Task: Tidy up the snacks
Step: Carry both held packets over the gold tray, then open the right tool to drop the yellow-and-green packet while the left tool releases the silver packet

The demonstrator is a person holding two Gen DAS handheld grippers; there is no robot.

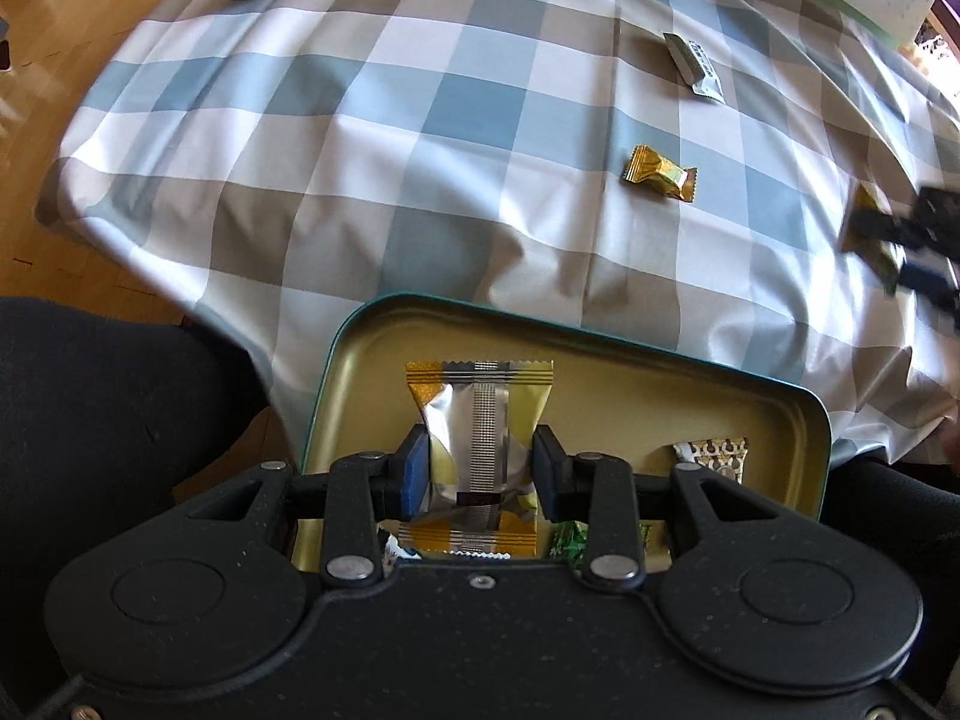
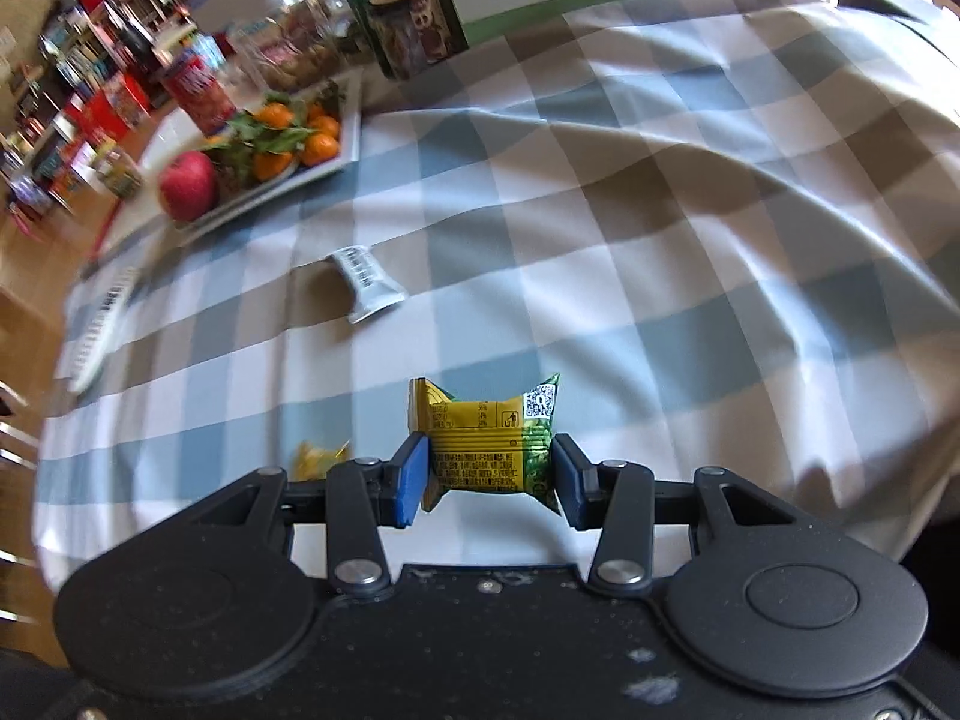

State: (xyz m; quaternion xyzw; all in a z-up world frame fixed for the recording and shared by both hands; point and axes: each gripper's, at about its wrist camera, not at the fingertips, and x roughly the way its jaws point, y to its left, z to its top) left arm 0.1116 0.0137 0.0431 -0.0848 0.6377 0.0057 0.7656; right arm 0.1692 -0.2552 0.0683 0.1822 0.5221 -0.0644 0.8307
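A blue, grey and white checked cloth covers the surface. At its near edge sits an open tin; above it the left gripper has its jaws clamped on a silver-and-gold snack packet. The right gripper has its jaws clamped on a yellow-green snack packet, off the cloth. Farther out lie a gold candy and a white packet; a fruit tray stands far left.

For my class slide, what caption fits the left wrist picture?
Left gripper holds a silver-and-gold snack packet over the open tin.
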